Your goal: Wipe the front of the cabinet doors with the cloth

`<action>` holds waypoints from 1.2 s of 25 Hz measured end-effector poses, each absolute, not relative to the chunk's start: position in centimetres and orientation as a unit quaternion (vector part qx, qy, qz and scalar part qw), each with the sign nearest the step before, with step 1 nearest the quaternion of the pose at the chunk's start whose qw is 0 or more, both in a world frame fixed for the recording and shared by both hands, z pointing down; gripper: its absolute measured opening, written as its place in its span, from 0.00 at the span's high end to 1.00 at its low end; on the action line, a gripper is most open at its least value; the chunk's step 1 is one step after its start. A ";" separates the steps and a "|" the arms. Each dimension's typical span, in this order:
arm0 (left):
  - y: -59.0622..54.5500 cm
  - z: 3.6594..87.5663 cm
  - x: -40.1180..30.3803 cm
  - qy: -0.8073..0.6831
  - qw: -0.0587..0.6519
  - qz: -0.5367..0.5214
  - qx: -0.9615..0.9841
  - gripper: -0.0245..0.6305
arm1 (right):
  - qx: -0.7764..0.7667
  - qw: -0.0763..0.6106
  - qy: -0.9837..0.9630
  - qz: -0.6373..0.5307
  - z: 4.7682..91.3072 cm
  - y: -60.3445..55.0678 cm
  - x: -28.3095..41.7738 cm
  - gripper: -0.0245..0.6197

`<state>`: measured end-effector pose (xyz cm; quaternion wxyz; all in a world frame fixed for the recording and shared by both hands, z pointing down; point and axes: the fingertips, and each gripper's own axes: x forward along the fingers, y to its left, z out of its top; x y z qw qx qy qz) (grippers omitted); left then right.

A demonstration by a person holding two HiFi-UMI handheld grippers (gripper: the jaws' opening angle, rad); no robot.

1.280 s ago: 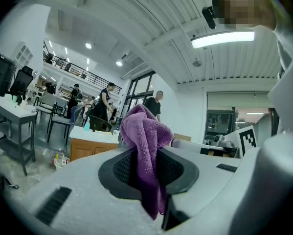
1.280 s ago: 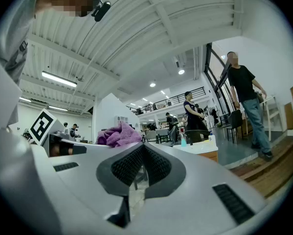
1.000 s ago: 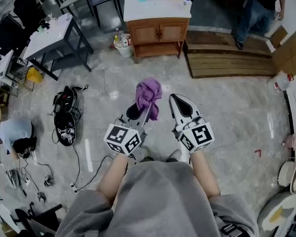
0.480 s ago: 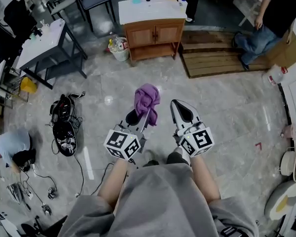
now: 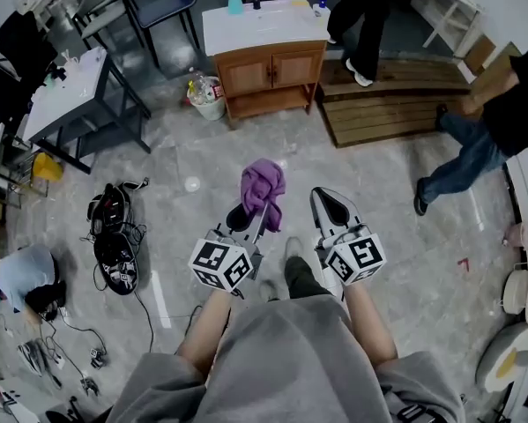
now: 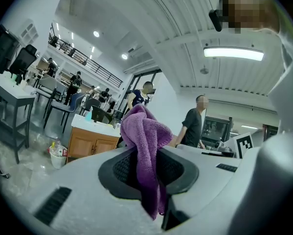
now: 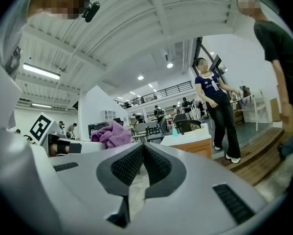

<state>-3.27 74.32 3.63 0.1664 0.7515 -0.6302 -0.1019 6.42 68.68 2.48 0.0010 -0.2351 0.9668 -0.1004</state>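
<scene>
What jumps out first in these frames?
The purple cloth stands out, bunched up and pinched in the left hand-held gripper at the centre of the head view. Across the grey floor, at the top of that view, stands the wooden cabinet with a white top, well out of reach. The right hand-held gripper is beside the left one, jaws closed on nothing.

The head camera sits high and looks steeply down at the floor (image 5: 396, 192). The left tongs (image 5: 246, 214) and right tongs (image 5: 331, 205) are close below it, and the cabinet (image 5: 268, 64) is far ahead. Each tongs camera sits low, right behind its own tongs, and looks forward and a bit up across the room. All three views share the cabinet and the purple cloth (image 5: 264, 186).
</scene>
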 end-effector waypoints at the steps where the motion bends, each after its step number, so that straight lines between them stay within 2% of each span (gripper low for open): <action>1: 73.4 3.7 -3.5 -0.630 0.168 -0.102 0.751 0.84 | -0.234 0.000 0.967 -0.102 2.7 67.8 6.2 0.95; 30: 48.9 5.6 -8.4 -0.656 0.188 -0.085 0.726 0.84 | -0.207 -0.005 0.963 -0.171 6.7 43.1 2.0 0.95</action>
